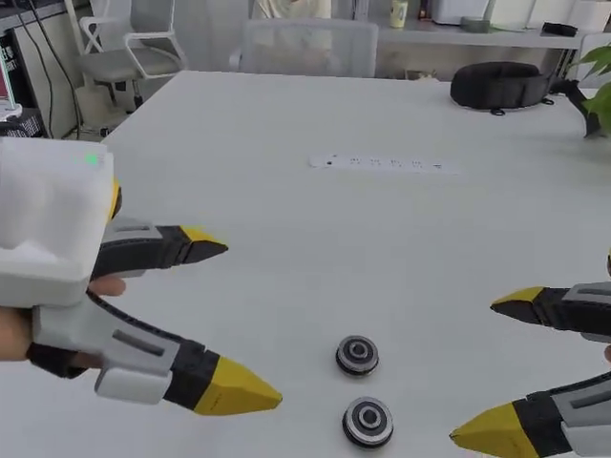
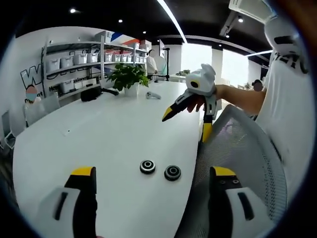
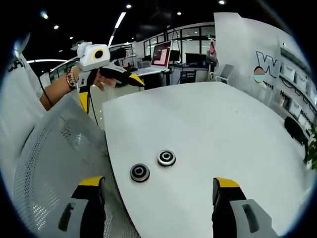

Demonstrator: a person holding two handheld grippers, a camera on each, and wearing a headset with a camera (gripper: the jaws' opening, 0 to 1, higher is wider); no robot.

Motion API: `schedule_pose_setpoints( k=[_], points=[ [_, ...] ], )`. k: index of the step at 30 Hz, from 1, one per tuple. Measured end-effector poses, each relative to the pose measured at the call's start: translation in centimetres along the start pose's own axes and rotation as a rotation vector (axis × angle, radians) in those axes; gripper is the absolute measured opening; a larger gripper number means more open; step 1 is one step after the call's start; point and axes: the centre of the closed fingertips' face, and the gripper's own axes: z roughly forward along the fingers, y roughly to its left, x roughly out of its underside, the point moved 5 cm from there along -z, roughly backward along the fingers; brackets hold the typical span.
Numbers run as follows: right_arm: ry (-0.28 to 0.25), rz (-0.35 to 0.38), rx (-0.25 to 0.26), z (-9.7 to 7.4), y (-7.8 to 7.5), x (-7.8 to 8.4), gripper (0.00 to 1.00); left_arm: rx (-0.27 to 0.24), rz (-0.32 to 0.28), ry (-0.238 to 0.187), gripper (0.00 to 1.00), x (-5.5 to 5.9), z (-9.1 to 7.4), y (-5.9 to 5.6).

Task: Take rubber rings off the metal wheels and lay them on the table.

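Left claw (image 1: 234, 322) and right claw (image 1: 477, 372) gape apart, flanking two wheels (image 1: 357, 355) (left gripper view adds a mesh chair (image 2: 237, 148)).

A big letter "W" (image 3: 263, 60) stands on the white wall (image 3: 237, 42); the letters after it are not readable.

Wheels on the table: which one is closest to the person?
The near wheel, lowest in the head view. The far wheel sits just beyond it, higher up in that view.
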Motion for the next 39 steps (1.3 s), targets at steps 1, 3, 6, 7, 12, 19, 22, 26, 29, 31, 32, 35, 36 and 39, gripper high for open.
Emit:
schedule_pose_setpoints(
  k=[1, 3, 6, 7, 12, 19, 22, 26, 29, 31, 32, 35, 36, 39],
  points=[
    [-0.004, -0.006, -0.004, 0.1, 0.0, -0.3, 0.88, 0.000, 0.010, -0.008, 0.93, -0.4, 0.1, 0.1],
    [-0.011, -0.013, -0.009, 0.2, 0.0, -0.7, 0.88, 0.003, 0.032, -0.034, 0.92, -1.4, 0.4, 0.4],
    [-0.023, -0.033, -0.009, 0.4, -0.1, -1.3, 0.87, 0.014, 0.046, -0.076, 0.91, -2.6, 1.0, 0.7],
    [-0.036, -0.042, -0.007, 0.5, -0.2, -1.6, 0.87, 0.019, 0.047, -0.091, 0.90, -2.9, 1.3, 0.7],
    [-0.093, -0.044, -0.026, 1.2, -0.3, -3.2, 0.85, 0.041, 0.031, -0.146, 0.87, -4.0, 2.9, 1.2],
    [-0.162, -0.067, -0.087, 2.8, 0.5, -4.1, 0.81, 0.059, -0.005, -0.228, 0.76, -3.8, 5.1, 1.0],
    [-0.137, -0.059, -0.096, 3.4, 0.9, -3.2, 0.73, 0.044, -0.007, -0.198, 0.70, -2.6, 5.9, 0.9],
    [-0.114, -0.058, -0.110, 4.1, 1.0, -2.0, 0.70, 0.038, -0.025, -0.196, 0.65, -1.4, 6.7, 0.6],
    [-0.104, -0.048, -0.122, 4.5, 1.0, -1.3, 0.67, 0.037, -0.043, -0.196, 0.59, -0.7, 7.2, 0.5],
    [-0.101, -0.050, -0.128, 4.7, 1.1, -1.0, 0.65, 0.040, -0.047, -0.194, 0.55, -0.3, 7.5, 0.3],
    [-0.099, -0.056, -0.136, 4.9, 1.3, -0.9, 0.63, 0.044, -0.046, -0.186, 0.54, 0.0, 7.8, 0.1],
    [-0.073, -0.096, -0.167, 5.4, 1.7, -0.1, 0.59, 0.057, 0.000, -0.156, 0.49, 0.7, 8.3, -0.4],
    [-0.061, -0.094, -0.168, 5.7, 1.7, 0.1, 0.59, 0.054, 0.002, -0.152, 0.46, 1.0, 8.6, -0.6],
    [-0.024, -0.087, -0.176, 6.1, 1.8, 0.9, 0.59, 0.075, -0.005, -0.144, 0.40, 1.6, 9.3, -1.0]
  ],
)
